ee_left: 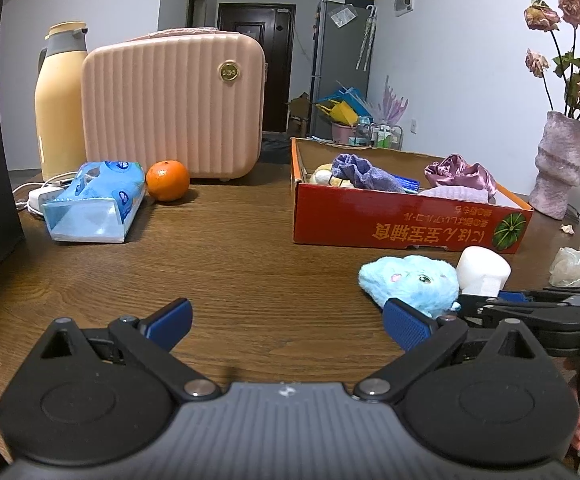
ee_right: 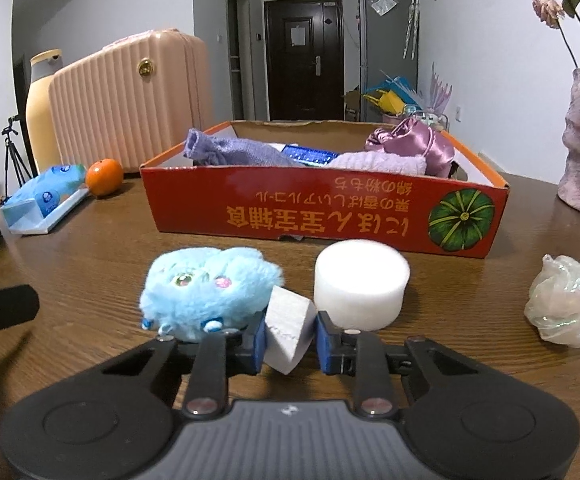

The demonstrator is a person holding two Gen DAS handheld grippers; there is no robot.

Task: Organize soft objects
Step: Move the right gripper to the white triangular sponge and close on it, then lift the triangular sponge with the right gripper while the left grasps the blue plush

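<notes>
Right tongs [ee_right: 290, 338]: blue pads closed on a small white foam block [ee_right: 288, 330], tilted on one corner, low over the brown wood-grain tabletop [ee_right: 90, 280]. Left tongs [ee_left: 288, 326]: spread wide, nothing between the blue pads, hovering over bare tabletop [ee_left: 230, 272] left of the toys.

Fluffy light-blue plush toy with glittery eyes [ee_right: 206, 294]: on the tabletop, just left of the foam block and touching it; in the left wrist view [ee_left: 410, 282] just beyond the right-hand pad of the left tongs. White foam cylinder [ee_right: 360, 284]: upright, just right of the foam block, near the front wall of the box; seen also from the left [ee_left: 482, 272]. Crumpled iridescent white plastic wad [ee_right: 566, 300]: farther right, well apart from the cylinder.

Shallow red cardboard box with a green pumpkin print [ee_right: 330, 216]: beyond the toys, at centre. Inside: purple knitted cloth [ee_right: 234, 148] at left, folded lilac towel [ee_right: 378, 162] at the near right, shiny pink satin fabric [ee_right: 414, 144] at the far right, blue packet [ee_right: 310, 154] between them.

Far left of the tabletop: blue tissue pack [ee_left: 94, 200], orange fruit [ee_left: 167, 180] just right of it, ribbed pink hard case [ee_left: 174, 104] behind, cream thermos jug [ee_left: 60, 100] at its left. Far right: mottled pink vase [ee_left: 558, 164] with dried pink roses [ee_left: 570, 12].
</notes>
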